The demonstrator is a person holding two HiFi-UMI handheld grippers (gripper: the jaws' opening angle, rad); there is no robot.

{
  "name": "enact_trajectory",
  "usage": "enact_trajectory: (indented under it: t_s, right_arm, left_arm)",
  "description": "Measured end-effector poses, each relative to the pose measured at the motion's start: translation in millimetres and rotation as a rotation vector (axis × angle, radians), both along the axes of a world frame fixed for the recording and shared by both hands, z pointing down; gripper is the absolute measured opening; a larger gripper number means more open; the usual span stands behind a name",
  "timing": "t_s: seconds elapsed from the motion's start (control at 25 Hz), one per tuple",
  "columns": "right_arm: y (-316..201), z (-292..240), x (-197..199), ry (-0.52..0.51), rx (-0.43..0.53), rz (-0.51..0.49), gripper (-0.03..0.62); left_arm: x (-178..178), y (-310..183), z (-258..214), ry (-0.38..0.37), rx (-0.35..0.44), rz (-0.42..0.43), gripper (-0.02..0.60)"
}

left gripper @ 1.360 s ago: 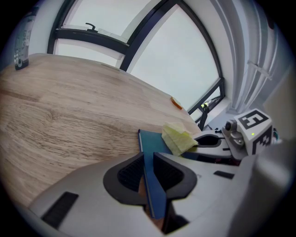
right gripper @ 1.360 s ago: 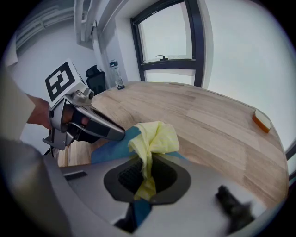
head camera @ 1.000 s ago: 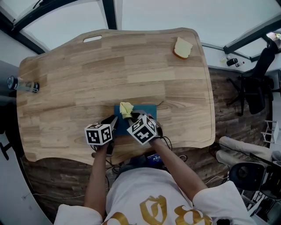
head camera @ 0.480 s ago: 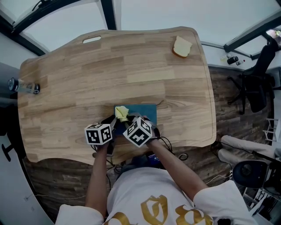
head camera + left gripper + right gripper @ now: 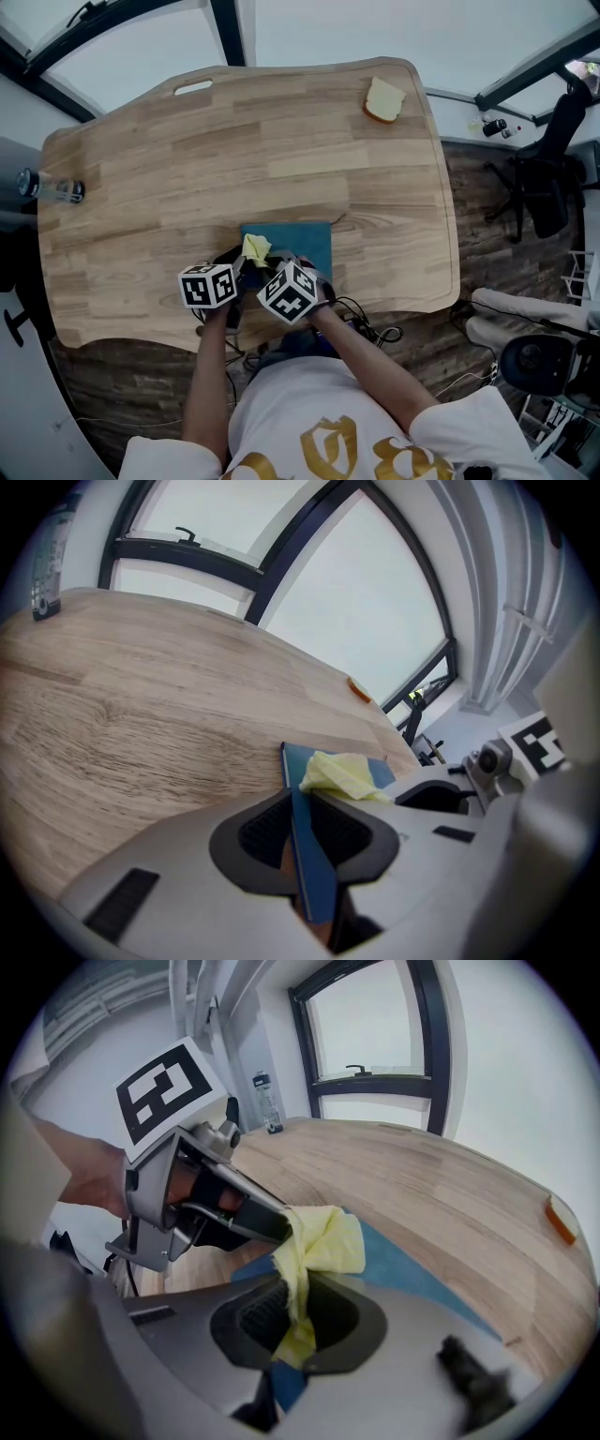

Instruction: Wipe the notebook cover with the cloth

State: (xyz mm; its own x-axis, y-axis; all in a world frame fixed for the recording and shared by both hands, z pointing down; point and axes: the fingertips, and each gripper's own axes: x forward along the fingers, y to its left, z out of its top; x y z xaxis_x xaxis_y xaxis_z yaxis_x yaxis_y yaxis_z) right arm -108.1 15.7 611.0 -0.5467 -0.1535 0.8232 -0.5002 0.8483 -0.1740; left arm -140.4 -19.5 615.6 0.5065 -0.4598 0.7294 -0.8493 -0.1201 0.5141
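Two claws, two grips. Your left gripper [image 5: 300, 803] is closed on the near-left edge of the blue notebook [image 5: 302, 246], and I judge it is steadying the book. Your right gripper [image 5: 295, 1288] is pinched tight on the yellow cloth [image 5: 326, 1237], which bunches out past the jaw tips, right beside the left gripper's nose.

From overhead, the cloth rests on the cover at about 9 o'clock, and the two claws nearly meet there. The notebook lies flat at the 6 o'clock edge of the wooden table [image 5: 187, 159], close to your body. Well apart from it, what looks like a slice of bread [image 5: 384, 100] sits at 1 o'clock, and a bottle [image 5: 47, 184] lies at 9 o'clock by the table's rim.

The wipe seems under way, with the cloth gripped, on the cover and the book held. The cover from 12 round to 4 o'clock shows bare. Whether that stretch is already wiped I cannot say, since no smear or dust shows at this size. You likely need more strokes across it.
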Motion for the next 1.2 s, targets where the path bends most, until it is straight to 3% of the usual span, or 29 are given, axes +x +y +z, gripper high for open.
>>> enact_trajectory:
  t_s: [0.28, 0.68, 1.2]
  right_arm:
    - [10.8, 1.1, 3.3, 0.004, -0.025, -0.016, 0.04]
    - [25.6, 2.6, 17.1, 0.02, -0.181, -0.031, 0.04]
    - [26.6, 2.6, 48.0, 0.032, -0.15, -0.025, 0.04]
  left_arm:
    - [-0.2, 0.0, 0.8, -0.002, 0.003, 0.0, 0.071]
    - [0.2, 0.5, 1.0, 0.0, -0.002, -0.008, 0.071]
    - [-0.1, 0.7, 1.0, -0.01, 0.005, -0.009, 0.071]
